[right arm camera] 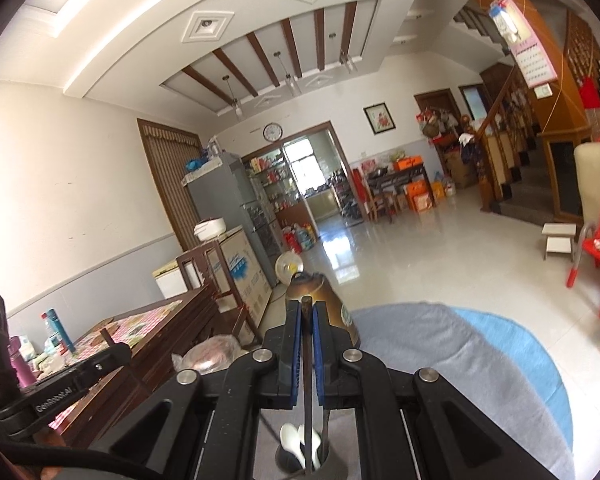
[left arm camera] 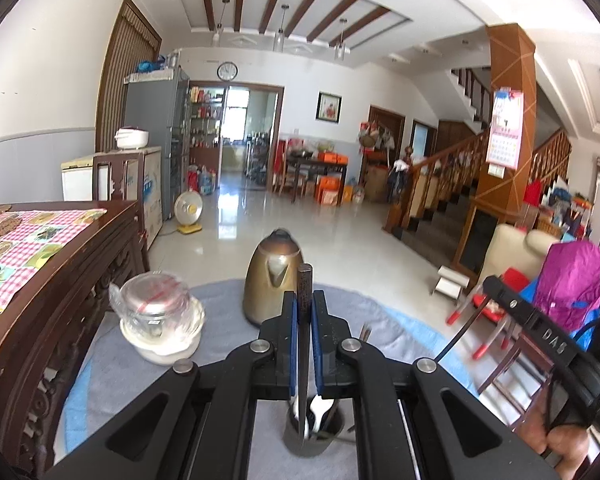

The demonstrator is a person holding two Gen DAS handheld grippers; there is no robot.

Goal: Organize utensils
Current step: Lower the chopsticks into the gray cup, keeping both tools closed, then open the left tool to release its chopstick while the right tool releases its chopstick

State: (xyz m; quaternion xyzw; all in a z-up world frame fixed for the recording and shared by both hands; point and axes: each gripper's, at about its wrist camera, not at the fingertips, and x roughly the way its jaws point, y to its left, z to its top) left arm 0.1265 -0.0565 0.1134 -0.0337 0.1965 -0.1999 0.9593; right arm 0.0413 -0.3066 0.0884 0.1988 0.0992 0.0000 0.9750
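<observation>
Chopsticks (left arm camera: 304, 312) (right arm camera: 307, 344) clamped in both jaws, tips inside utensil cup (left arm camera: 314, 438) (right arm camera: 312, 462), kettle (left arm camera: 274, 276) near ahead

Black gripper (left arm camera: 304, 312), blue pads (left arm camera: 294, 320), silver screws.

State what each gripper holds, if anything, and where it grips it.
Each holds a dark chopstick near its upper end: the left gripper one chopstick, the right gripper another, tips down in the utensil cup.

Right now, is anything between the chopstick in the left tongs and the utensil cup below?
Nothing visible blocks it. The chopstick hangs from the left tongs, its tip already at the cup mouth, beside the white spoons inside.
</observation>
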